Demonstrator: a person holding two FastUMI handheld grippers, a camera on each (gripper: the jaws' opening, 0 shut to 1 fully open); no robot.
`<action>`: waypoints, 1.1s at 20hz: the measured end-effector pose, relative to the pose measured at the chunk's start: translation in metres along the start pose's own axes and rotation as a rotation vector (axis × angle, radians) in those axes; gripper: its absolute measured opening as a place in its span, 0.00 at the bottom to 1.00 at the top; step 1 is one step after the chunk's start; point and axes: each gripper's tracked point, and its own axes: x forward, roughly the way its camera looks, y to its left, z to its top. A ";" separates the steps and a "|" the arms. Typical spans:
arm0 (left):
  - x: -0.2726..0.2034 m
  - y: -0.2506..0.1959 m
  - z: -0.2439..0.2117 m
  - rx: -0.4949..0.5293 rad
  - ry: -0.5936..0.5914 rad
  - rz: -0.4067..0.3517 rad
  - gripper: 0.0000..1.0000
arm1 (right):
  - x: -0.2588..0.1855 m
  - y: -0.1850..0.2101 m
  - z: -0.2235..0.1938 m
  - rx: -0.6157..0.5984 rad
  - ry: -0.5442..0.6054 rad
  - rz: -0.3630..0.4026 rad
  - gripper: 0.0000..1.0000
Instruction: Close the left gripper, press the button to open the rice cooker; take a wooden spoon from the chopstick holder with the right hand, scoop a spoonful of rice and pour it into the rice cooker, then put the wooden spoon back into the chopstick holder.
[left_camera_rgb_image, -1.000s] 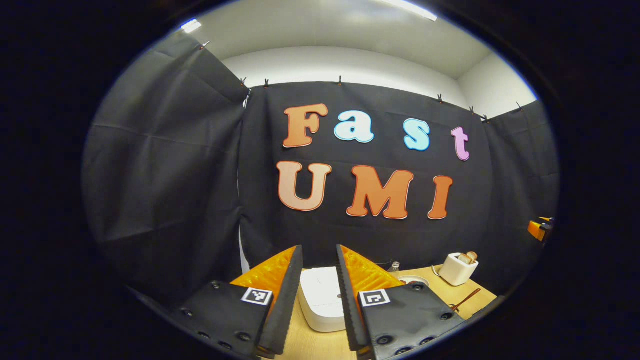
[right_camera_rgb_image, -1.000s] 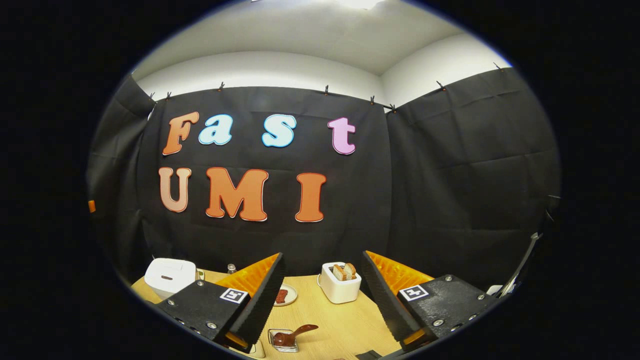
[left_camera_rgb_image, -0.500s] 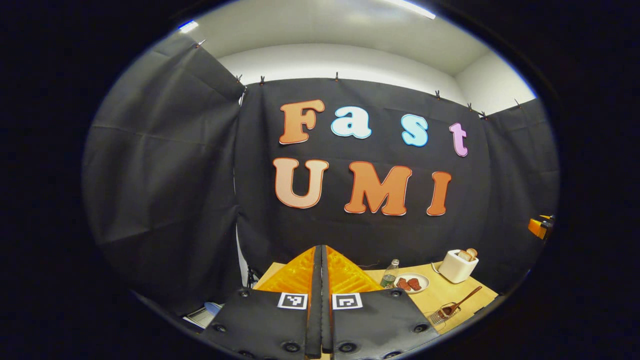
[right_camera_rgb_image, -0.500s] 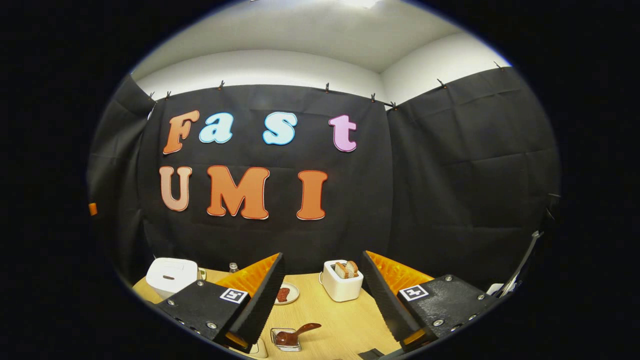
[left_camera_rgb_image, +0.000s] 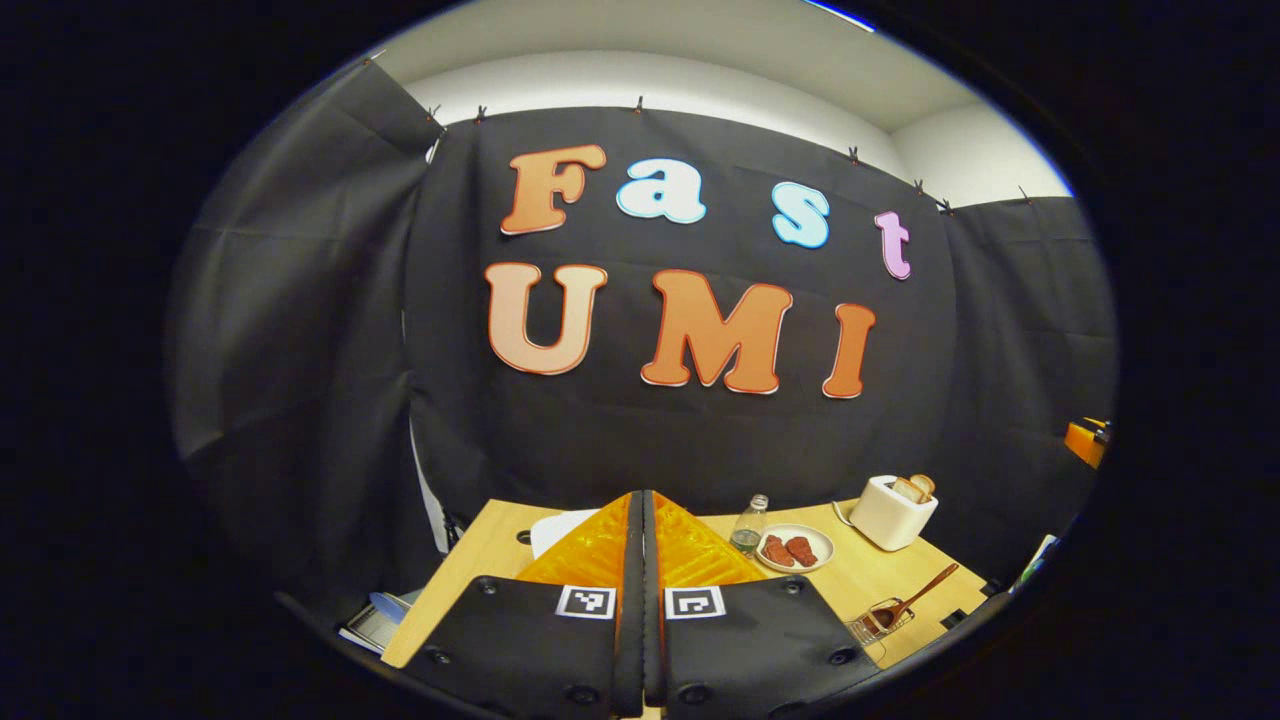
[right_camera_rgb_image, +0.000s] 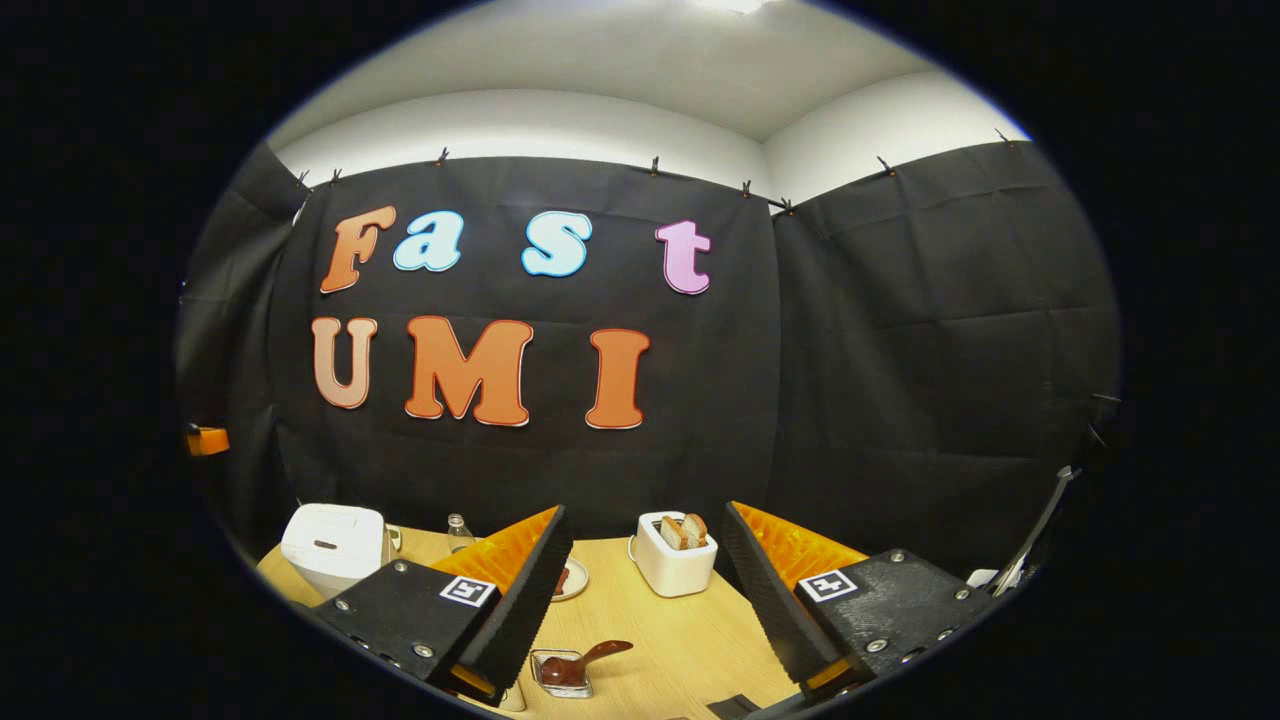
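Note:
My left gripper (left_camera_rgb_image: 642, 497) is shut with nothing between its fingers, held above the wooden table (left_camera_rgb_image: 465, 570). A corner of the white rice cooker (left_camera_rgb_image: 558, 527) peeks out behind its left finger. In the right gripper view the rice cooker (right_camera_rgb_image: 332, 543) stands closed at the table's far left. The wooden spoon (right_camera_rgb_image: 592, 655) leans in a small chopstick holder (right_camera_rgb_image: 556, 672) near the front, and the spoon (left_camera_rgb_image: 920, 595) sits at lower right in the left gripper view. My right gripper (right_camera_rgb_image: 645, 513) is open and empty, above the table and short of the spoon.
A white toaster (right_camera_rgb_image: 675, 565) with bread stands mid-table. A plate (left_camera_rgb_image: 795, 548) of red food and a small bottle (left_camera_rgb_image: 748, 523) sit between it and the cooker. The other gripper (left_camera_rgb_image: 1085, 440) shows at the right edge. Black cloth walls close the back and sides.
My left gripper closed from open a second ago, then tipped down so more of the table shows. The right gripper stayed open and barely moved.

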 end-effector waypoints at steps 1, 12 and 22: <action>0.011 -0.002 -0.011 0.003 0.026 -0.006 0.05 | -0.001 -0.002 0.000 0.001 0.003 -0.005 0.95; 0.115 -0.009 -0.135 -0.012 0.270 -0.047 0.05 | -0.001 -0.028 -0.003 -0.033 0.034 -0.078 0.95; 0.135 0.004 -0.193 -0.032 0.377 -0.025 0.05 | 0.004 -0.027 -0.020 -0.041 0.086 -0.089 0.89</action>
